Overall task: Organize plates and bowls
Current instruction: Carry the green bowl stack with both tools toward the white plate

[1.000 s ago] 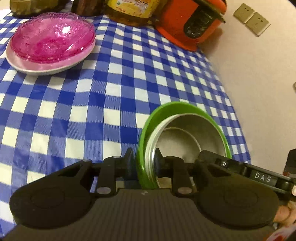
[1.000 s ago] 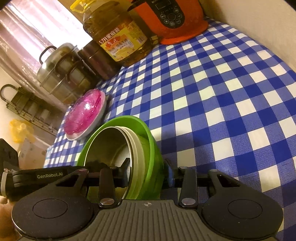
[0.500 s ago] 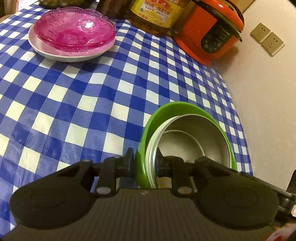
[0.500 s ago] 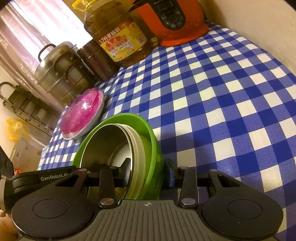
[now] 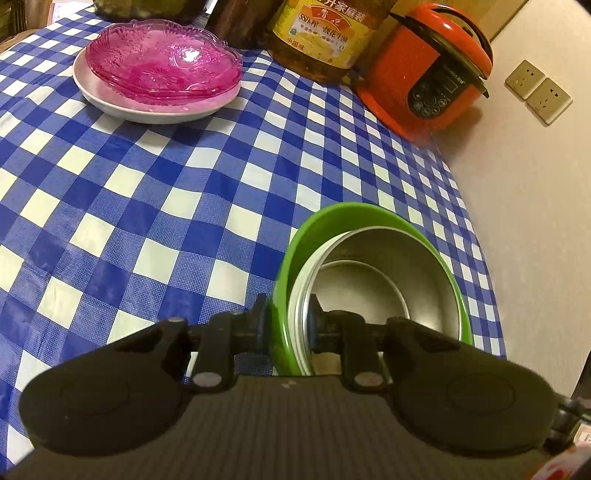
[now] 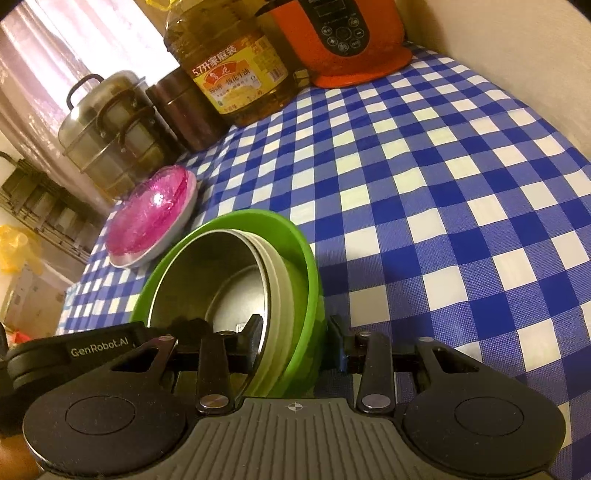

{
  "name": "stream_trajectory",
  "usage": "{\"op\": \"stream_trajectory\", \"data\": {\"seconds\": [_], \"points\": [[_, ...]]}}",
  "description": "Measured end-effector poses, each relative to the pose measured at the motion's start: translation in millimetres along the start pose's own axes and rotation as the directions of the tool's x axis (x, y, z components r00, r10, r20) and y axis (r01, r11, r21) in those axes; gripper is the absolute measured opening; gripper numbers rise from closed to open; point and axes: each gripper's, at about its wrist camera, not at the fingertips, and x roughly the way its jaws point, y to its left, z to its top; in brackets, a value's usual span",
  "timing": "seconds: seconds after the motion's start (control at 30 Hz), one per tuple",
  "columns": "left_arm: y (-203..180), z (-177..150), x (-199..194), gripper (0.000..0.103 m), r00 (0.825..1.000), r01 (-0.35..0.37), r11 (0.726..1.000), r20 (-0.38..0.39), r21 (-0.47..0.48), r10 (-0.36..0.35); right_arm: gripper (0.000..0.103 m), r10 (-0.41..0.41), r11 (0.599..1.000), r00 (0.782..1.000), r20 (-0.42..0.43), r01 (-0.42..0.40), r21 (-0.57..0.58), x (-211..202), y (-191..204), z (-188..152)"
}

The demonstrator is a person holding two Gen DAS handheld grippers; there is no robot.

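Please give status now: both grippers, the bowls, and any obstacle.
Left gripper, right gripper both shut on green bowl stack, steel bowl nested inside. Pink glass dishes on white plate ahead. Checked tablecloth between.

Dishes and kitchenware counted on a checked table.
Two grippers; one green bowl (image 5: 369, 221) holding nested metal bowls (image 5: 388, 273), count unclear; pink glass dishes (image 5: 162, 62) at eleven o'clock, one white plate (image 5: 147, 114), one oil bottle (image 5: 325, 33), one orange cooker (image 5: 424, 70), one steamer pot (image 6: 107, 122).

A blue-and-white checked tablecloth (image 5: 155, 206) covers the table. At its far edge stand an orange rice cooker (image 5: 428, 70), a large yellow-labelled cooking-oil jug (image 6: 229, 62), a brown metal canister (image 6: 184, 110) and a lidded tiered steel steamer pot (image 6: 110, 129). Two wall sockets (image 5: 537, 90) sit on the beige wall (image 5: 535, 229).
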Motion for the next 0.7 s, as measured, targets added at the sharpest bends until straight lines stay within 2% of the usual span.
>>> {"op": "stream_trajectory", "data": {"seconds": [0.7], "points": [[-3.5, -8.8, -4.8, 0.018, 0.999, -0.014, 1.000, 0.029, -0.012, 0.014, 0.034, -0.033, 0.999, 0.999, 0.026, 0.033, 0.006, -8.3, -0.9, -6.0]]}}
